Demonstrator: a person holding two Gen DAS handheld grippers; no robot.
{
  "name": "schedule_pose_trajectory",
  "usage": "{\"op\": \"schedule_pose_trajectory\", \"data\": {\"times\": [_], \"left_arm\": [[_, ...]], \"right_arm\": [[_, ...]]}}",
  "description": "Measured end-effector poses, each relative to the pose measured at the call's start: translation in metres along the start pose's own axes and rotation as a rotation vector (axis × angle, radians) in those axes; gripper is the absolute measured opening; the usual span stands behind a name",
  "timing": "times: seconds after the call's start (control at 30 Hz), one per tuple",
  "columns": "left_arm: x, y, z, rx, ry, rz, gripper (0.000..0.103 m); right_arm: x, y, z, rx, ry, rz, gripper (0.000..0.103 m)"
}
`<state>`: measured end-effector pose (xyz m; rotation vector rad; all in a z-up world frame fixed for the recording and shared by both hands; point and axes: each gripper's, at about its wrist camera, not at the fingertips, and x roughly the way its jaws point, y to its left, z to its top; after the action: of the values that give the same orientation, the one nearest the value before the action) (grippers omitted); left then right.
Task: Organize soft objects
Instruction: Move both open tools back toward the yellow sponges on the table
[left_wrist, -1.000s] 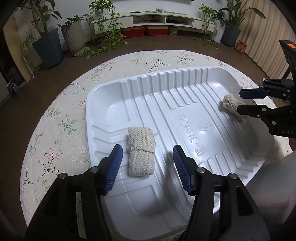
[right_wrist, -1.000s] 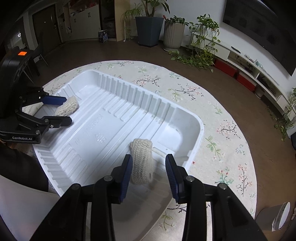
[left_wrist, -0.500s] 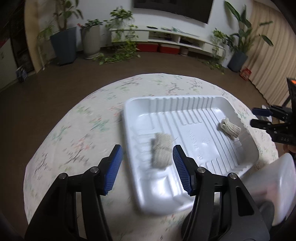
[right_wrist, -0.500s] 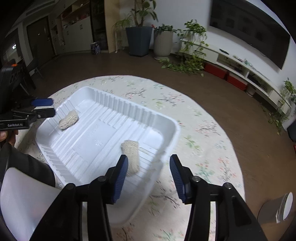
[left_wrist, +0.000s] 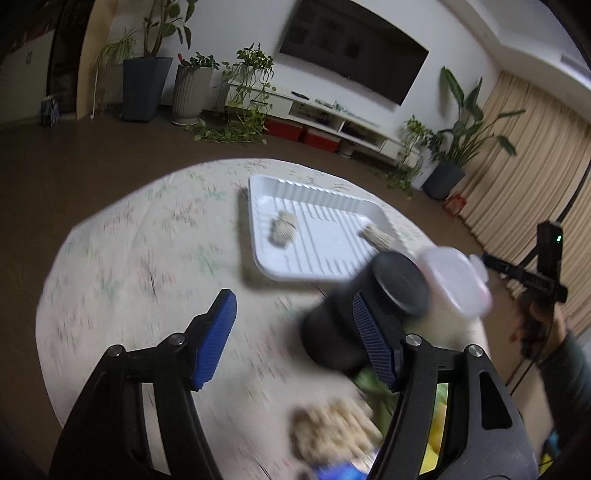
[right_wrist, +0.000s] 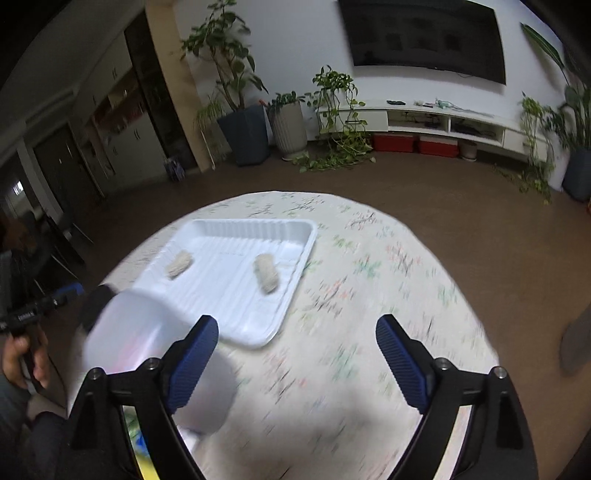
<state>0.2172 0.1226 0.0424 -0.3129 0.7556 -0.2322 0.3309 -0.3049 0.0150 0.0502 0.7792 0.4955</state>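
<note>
Both grippers (left_wrist: 291, 339) (right_wrist: 297, 363) farther from tray (right_wrist: 295, 295)

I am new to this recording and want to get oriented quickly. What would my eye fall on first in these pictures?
First comes the white tray on the round floral tablecloth, with two cream knitted rolls lying apart in it, one toward its left side and one toward its right. Next come the blue pads of the right claw, which has just been opening and holds nothing. A blurred translucent container looms at its left.
</note>
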Motion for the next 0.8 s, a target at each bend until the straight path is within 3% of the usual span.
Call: {"op": "schedule_pose_trajectory", "data": {"times": [0.17, 0.33, 0.57, 0.8], "left_arm": [[-0.027, -0.017, -0.045, -0.043, -0.012, -0.034, 0.068], [-0.034, -0.039, -0.092, -0.052, 0.045, -0.054, 0.068], [-0.045, -0.068, -0.147, 0.013, 0.093, -0.005, 0.069], [-0.056, -0.085, -0.167, 0.025, 0.067, 0.022, 0.069]], "right_arm": [[-0.033, 0.02, -0.049, 0.072, -0.031, 0.058, 0.095], [-0.05, 0.047, -0.099, 0.12, -0.008, 0.076, 0.095], [-0.072, 0.107, -0.157, 0.03, 0.0, 0.014, 0.095], [-0.077, 0.141, -0.189, -0.009, 0.004, -0.026, 0.095]]}}
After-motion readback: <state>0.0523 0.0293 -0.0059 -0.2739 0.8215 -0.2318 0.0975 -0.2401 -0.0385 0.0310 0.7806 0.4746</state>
